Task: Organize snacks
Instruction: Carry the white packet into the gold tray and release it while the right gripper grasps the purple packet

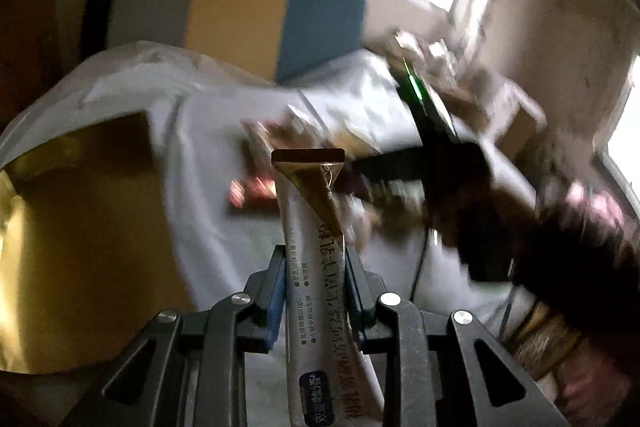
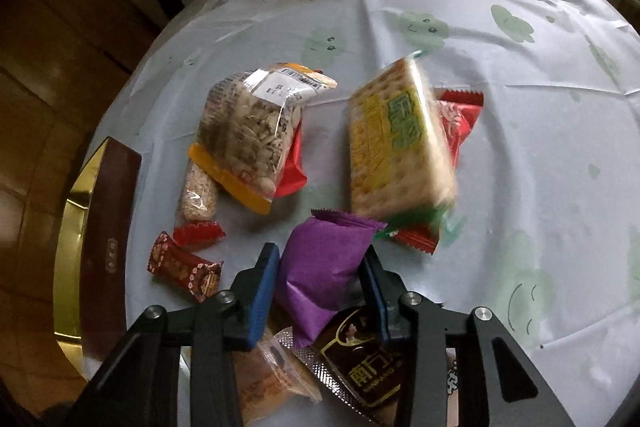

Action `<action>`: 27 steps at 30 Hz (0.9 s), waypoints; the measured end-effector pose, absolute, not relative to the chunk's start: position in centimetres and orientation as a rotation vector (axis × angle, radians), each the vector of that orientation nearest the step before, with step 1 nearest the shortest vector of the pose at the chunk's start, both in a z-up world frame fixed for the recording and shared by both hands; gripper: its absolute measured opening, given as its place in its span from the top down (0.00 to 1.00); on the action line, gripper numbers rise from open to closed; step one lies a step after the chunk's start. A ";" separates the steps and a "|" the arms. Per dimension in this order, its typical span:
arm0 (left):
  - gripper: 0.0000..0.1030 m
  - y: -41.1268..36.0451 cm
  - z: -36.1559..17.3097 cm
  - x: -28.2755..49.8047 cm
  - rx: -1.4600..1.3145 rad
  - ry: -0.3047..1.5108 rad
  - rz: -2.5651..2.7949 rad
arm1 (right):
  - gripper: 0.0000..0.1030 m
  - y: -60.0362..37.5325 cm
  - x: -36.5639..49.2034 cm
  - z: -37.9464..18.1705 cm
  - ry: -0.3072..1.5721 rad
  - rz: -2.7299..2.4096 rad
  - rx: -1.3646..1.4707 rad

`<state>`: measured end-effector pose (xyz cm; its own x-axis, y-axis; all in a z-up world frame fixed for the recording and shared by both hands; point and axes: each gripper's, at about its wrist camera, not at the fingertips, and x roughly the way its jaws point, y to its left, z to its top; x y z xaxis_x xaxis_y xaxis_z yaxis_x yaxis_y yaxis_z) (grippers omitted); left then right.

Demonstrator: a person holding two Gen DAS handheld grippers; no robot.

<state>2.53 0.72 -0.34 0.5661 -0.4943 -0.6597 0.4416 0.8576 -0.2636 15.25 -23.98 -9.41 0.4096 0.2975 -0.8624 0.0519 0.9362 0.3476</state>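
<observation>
The left claw (image 1: 316,269) is closed narrow on a long stick sachet (image 1: 320,251), silver with a gold top. The sachet stands up between the two blue pads (image 1: 279,303), above the counter (image 1: 200,131). Chinese writing runs along it, and I can read "15G" in one small line. At the left of this view lies a gold box (image 1: 60,235). The far part is blurred by motion.

The right claw (image 2: 320,287) is about half open, and a purple snack packet (image 2: 320,267) sits between its fingers (image 2: 262,291). I cannot tell whether the pads press it. The packet lies on the counter, which has a pale cloth with green smiling faces (image 2: 520,131).

Just beyond the purple packet is a cracker pack (image 2: 396,143) with a yellow-green label; its characters are too blurred to read. It lies on a red packet (image 2: 460,123). To the left is a clear bag of sunflower seeds (image 2: 248,131) with a white price sticker. Near it lie an oat bar (image 2: 198,195) and a dark red candy (image 2: 184,267). Under the claw is a brown sachet (image 2: 360,367) with the word "NANFANG". The gold box (image 2: 76,235), with a dark brown lid, is at the left edge.
</observation>
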 end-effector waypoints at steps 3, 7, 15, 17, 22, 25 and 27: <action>0.74 4.2 1.6 5.0 -0.180 0.787 -0.448 | 0.61 -24.3 14.9 -9.3 1.130 0.162 0.340; 0.74 8.5 1.2 10.9 -0.258 0.871 -0.260 | 0.61 -24.1 14.5 -9.3 1.108 0.169 0.324; 0.72 9.1 -2.3 18.6 -0.149 0.988 -0.177 | 0.61 -23.8 14.0 -9.0 1.088 0.179 0.296; 0.70 8.7 -3.4 20.3 -0.134 1.023 -0.161 | 0.61 -23.9 14.2 -9.0 1.090 0.182 0.296; 0.66 9.4 -4.5 21.3 -0.203 1.044 -0.132 | 0.61 -24.0 14.2 -9.0 1.088 0.181 0.296; 0.66 9.8 -4.0 19.7 -0.211 1.021 -0.093 | 0.61 -23.9 14.2 -9.0 1.088 0.178 0.294; 0.66 10.0 -3.6 18.4 -0.200 1.003 -0.080 | 0.61 -23.8 14.2 -9.0 1.088 0.177 0.289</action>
<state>18.39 10.01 -3.58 0.5363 -0.1589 -0.8290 -0.0251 0.9787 -0.2039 14.24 -23.85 -9.04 0.4558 0.2823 -0.8441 -0.0002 0.9484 0.3171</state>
